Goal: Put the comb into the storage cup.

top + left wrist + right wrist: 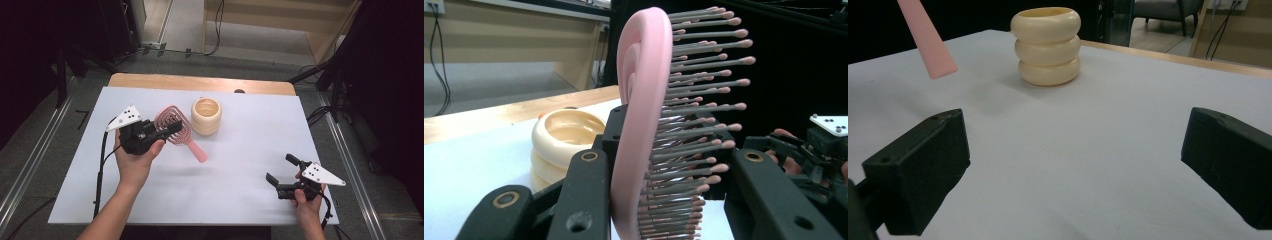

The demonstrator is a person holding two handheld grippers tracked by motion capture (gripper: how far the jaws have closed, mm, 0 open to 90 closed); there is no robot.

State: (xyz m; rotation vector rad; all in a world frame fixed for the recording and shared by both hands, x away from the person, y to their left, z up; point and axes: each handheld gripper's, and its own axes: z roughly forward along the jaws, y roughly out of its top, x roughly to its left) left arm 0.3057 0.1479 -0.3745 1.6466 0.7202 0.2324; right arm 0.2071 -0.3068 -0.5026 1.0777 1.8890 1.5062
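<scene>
My left gripper (167,129) is shut on the head of a pink hairbrush (176,128), held above the table with its handle (196,151) slanting down to the right. In the left gripper view the pink hairbrush (646,100) stands between the jaws, bristles (704,90) pointing right. A cream ribbed cup (206,116) stands upright on the table just right of the brush; the cream cup (561,145) also shows behind the left jaw. My right gripper (281,169) is open, low over the table's front right, nothing between its jaws. In the right gripper view the cup (1048,45) stands ahead and the handle tip (928,37) hangs at upper left.
The white table top (240,150) has a wooden strip (200,82) at its far edge. Cables lie on the floor beyond the table, and metal rails run along both sides. The person's other hand and right gripper (819,150) show at the right of the left gripper view.
</scene>
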